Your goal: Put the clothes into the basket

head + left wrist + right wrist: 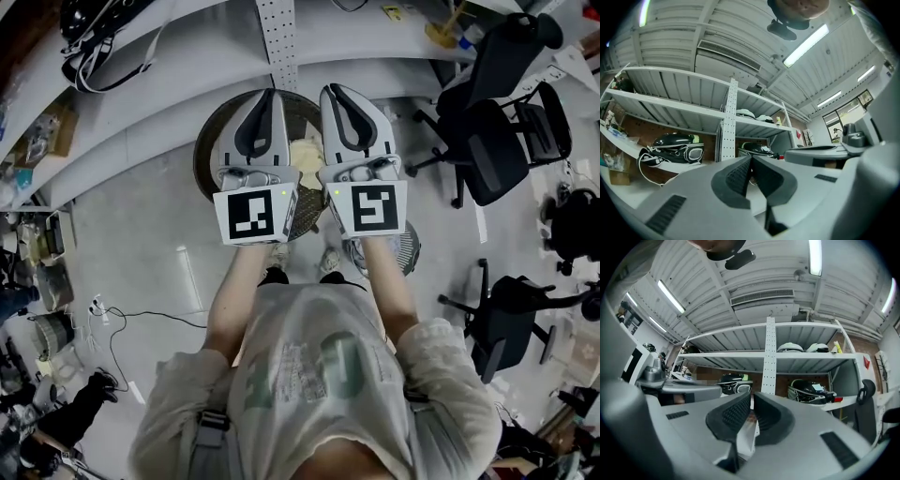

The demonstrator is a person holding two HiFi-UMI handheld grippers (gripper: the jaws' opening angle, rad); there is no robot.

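Head view: left gripper and right gripper are held side by side, close together, each with its marker cube nearest the person. Both point away from the body, over the floor. Each claw is pressed together at the tips, with nothing pinched.

The basket, round and dark-rimmed, stands on the floor directly under the two grippers. The clothes, a cream-coloured heap, lie inside it, showing between the two gripper bodies and apart from both claws. A round mesh container stands on the floor just beside the basket, partly under the right gripper. Two office chairs stand at the right. A long white shelf runs across the top.

Left gripper view: the ribbed pads meet at the tips with nothing between them. Beyond is a perforated upright of the shelving, with a black helmet on a lower shelf.

Right gripper view: the pads are likewise closed together and empty. Two dark helmets flank the upright, with white helmets on the shelf above.
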